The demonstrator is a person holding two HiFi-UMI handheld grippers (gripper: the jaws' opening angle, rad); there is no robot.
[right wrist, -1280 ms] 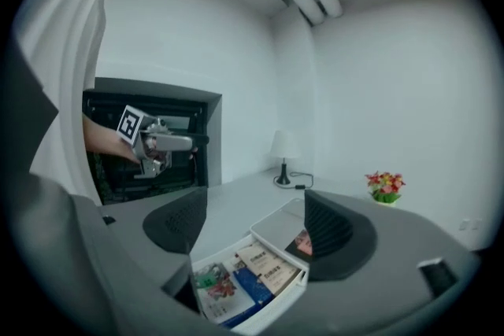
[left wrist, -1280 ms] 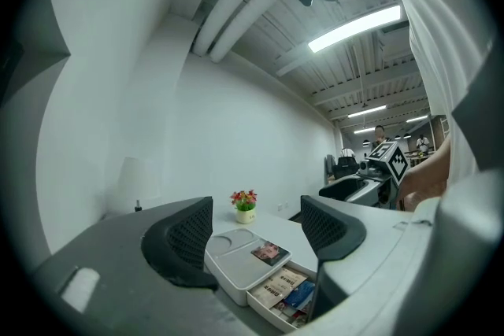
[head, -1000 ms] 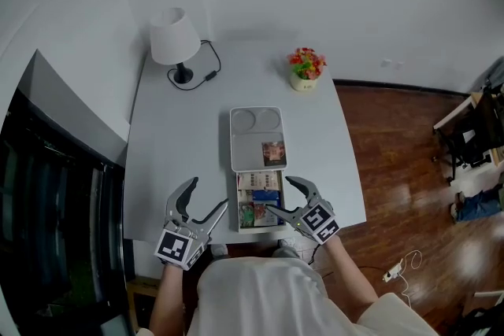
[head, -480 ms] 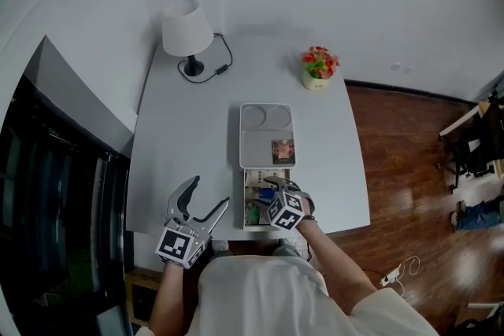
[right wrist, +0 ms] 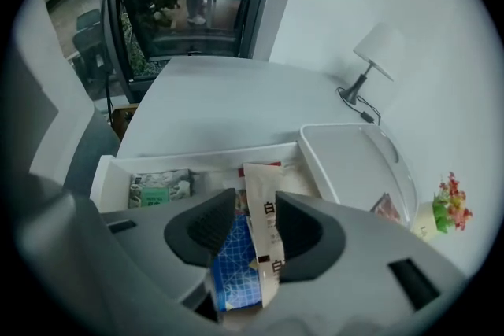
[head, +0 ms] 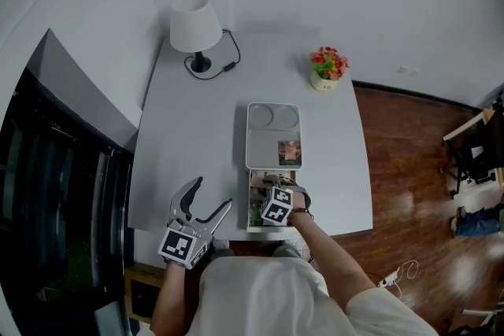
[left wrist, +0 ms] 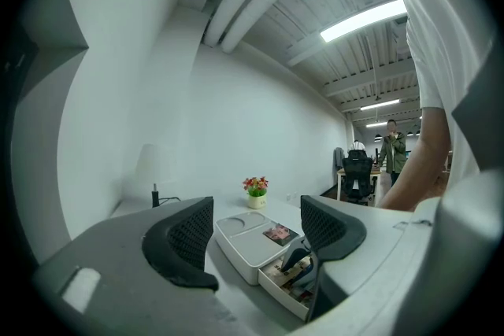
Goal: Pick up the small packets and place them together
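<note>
Packets fill an open drawer (head: pixel 251 218) that stands pulled out of a white box (head: pixel 272 139) toward the person, at the near edge of the white counter (head: pixel 197 138). The box top has two round hollows at its far end, and one small picture packet (head: pixel 289 151) lies flat on its near right part, apart from the rest.

The right tool (right wrist: pixel 253 228) points steeply down into the drawer. Its jaws have just been closing, and two packets stand between them: a pale packet (right wrist: pixel 264 197) with dark print, bent and upright against the right pad, and a blue packet (right wrist: pixel 236 267) with a grid pattern beside it against the left pad. The two fill the gap between the pads, so the tool grips them together. From the head view this tool (head: pixel 276 188) shows mostly as its marker cube over the drawer. A green packet (right wrist: pixel 160 189) lies flat in the drawer's left end, clear of the jaws.

The left tool (head: pixel 211 193) is held near level over the counter's near edge, left of the drawer, with its jaws wide apart and nothing between them.

At the far side of the counter stand a white lamp (head: pixel 195 24) on the left and a small flower pot (head: pixel 328 67) on the right.
</note>
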